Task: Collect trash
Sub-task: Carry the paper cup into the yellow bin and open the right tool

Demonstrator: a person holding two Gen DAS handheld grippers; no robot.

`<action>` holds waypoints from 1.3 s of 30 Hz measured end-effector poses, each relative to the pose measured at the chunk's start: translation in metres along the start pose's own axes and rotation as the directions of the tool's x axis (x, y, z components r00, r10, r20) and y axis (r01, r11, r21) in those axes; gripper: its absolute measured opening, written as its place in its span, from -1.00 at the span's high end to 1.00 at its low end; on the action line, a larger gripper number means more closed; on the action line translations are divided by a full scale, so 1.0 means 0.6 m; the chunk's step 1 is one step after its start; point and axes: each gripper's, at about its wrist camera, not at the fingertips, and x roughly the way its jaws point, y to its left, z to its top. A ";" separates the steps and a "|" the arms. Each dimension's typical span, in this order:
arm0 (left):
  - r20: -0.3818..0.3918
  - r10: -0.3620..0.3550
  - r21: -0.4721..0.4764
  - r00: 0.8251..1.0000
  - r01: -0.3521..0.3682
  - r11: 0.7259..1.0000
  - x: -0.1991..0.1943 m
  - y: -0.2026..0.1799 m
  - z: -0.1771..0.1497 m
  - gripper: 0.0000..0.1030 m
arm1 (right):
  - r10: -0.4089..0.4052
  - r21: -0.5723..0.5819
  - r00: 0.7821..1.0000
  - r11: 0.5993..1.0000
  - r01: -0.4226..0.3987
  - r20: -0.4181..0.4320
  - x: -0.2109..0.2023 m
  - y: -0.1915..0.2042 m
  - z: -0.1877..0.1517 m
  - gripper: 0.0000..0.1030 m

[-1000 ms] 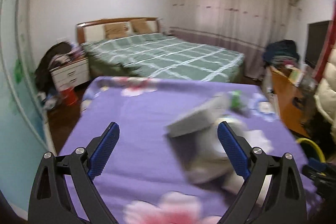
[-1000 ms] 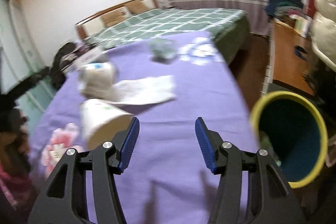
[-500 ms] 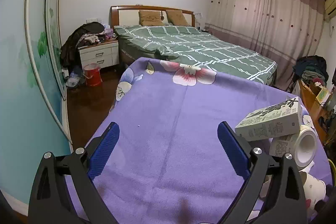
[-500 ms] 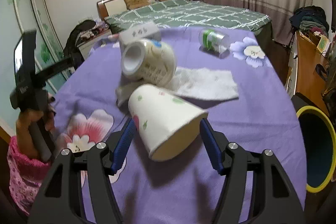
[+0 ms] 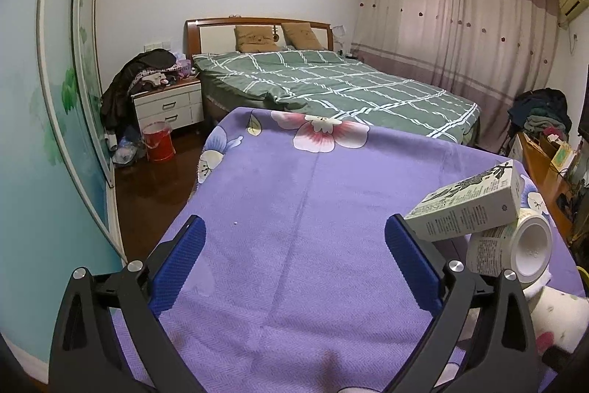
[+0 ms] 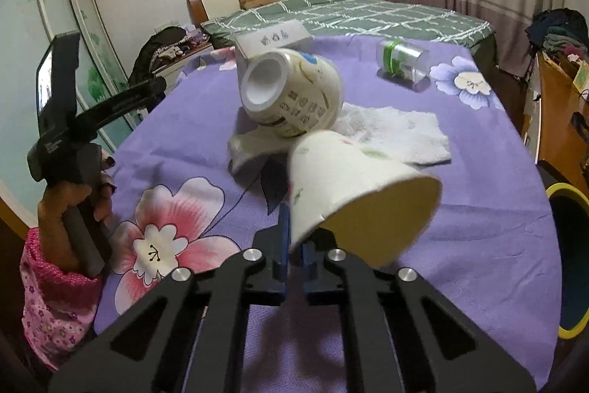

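My right gripper (image 6: 293, 245) is shut on the rim of a white paper cup (image 6: 349, 186) and holds it tilted just above the purple cloth. Behind it lie a white paper bowl (image 6: 294, 94) on its side, a tissue (image 6: 397, 131), a clear plastic jar (image 6: 403, 63) and a carton (image 6: 272, 37). My left gripper (image 5: 294, 267) is open and empty over bare purple cloth; the carton (image 5: 471, 205) and the bowl (image 5: 515, 245) lie to its right. The left gripper also shows in the right wrist view (image 6: 70, 120), held in a hand at the table's left edge.
The table (image 6: 478, 245) wears a purple floral cloth. A yellow-rimmed bin (image 6: 570, 264) stands on the floor at the right. A green plaid bed (image 5: 331, 87) lies beyond, with a nightstand (image 5: 169, 105) and a red bucket (image 5: 158, 142) at the left. A wooden desk (image 6: 559, 105) is at the right.
My right gripper closed on the paper cup's rim and lifted it off the cloth. My left gripper swung left, away from the trash, and has held still since.
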 end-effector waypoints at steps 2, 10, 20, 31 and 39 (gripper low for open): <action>0.001 0.000 0.003 1.000 0.000 1.000 -0.004 -0.002 0.000 -0.89 | -0.001 -0.002 1.000 1.000 0.001 0.010 -0.008 -0.001 0.001 0.91; 0.005 -0.009 0.013 1.000 0.009 1.000 -0.016 -0.009 0.000 -0.89 | -0.067 0.049 0.996 0.997 0.064 0.067 -0.050 -0.044 0.003 0.91; 0.016 -0.026 0.028 1.000 0.025 0.999 -0.023 -0.015 -0.001 -0.89 | -0.402 0.242 0.909 0.898 0.367 0.112 -0.132 -0.223 0.004 0.91; 0.031 -0.107 0.087 0.994 0.104 0.991 -0.039 -0.042 -0.007 -0.89 | -0.542 0.393 0.837 0.755 0.524 -0.076 -0.124 -0.385 -0.040 0.86; 0.016 -0.165 0.110 0.986 0.162 0.981 -0.041 -0.057 -0.009 -0.89 | -0.569 0.418 0.817 0.723 0.551 -0.092 -0.131 -0.402 -0.050 0.40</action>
